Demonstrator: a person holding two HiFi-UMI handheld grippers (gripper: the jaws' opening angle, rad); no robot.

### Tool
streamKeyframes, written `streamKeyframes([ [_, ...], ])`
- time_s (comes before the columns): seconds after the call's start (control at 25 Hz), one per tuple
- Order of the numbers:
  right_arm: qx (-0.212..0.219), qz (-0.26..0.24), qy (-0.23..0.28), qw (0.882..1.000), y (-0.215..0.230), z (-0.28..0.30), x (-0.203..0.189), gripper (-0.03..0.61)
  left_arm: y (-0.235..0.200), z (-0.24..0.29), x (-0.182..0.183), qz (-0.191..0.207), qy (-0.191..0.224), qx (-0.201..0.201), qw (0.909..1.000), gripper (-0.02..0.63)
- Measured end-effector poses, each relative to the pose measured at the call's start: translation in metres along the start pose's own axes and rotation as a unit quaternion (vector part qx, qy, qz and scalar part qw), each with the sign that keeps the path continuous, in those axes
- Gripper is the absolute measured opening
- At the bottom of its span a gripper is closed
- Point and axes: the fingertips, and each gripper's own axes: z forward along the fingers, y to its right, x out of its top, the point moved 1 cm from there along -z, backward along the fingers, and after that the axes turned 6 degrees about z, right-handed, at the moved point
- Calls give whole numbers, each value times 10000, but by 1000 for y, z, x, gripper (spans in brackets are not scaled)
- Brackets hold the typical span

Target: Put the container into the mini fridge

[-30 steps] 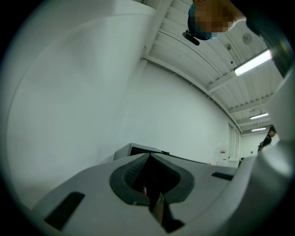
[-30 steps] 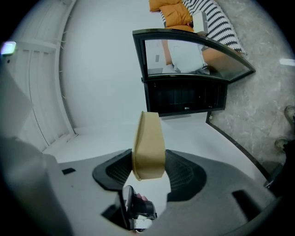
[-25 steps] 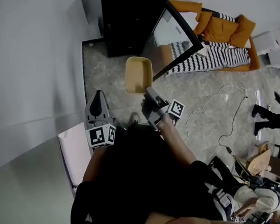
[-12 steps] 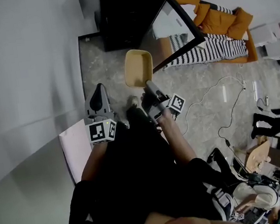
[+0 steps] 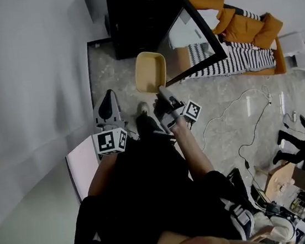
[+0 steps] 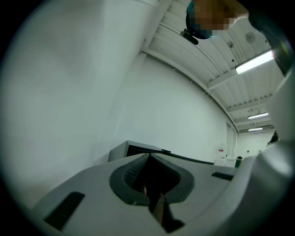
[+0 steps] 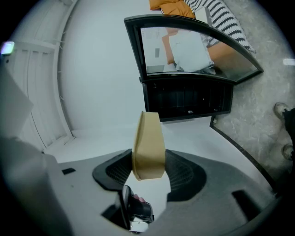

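In the head view a tan rectangular container (image 5: 150, 71) hangs in front of the black mini fridge (image 5: 138, 14), whose glass door (image 5: 194, 38) stands open to the right. My right gripper (image 5: 161, 91) is shut on the container's near edge. In the right gripper view the container (image 7: 148, 147) stands edge-on between the pads, with the open fridge (image 7: 186, 99) and its door (image 7: 193, 46) beyond it. My left gripper (image 5: 106, 109) is held low at the left, away from the container, and is empty. In the left gripper view its jaws meet, and the fridge (image 6: 138, 150) shows behind them.
A white wall (image 5: 24, 79) runs along the left. An orange and striped sofa (image 5: 242, 40) sits right of the fridge door. Cables (image 5: 235, 119) cross the stone floor. A pale board (image 5: 83, 167) leans by my left arm. Another person's legs (image 5: 295, 147) are at the right.
The right gripper has carried the container a little closer to the fridge opening. The left gripper has kept its place beside my body.
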Motion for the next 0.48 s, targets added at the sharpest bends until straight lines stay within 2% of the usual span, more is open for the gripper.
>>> streamKeyframes([
  [0.48, -134, 19, -281, 9995, 3, 54, 94, 206, 25, 102, -15, 155, -30, 198, 9997, 6],
])
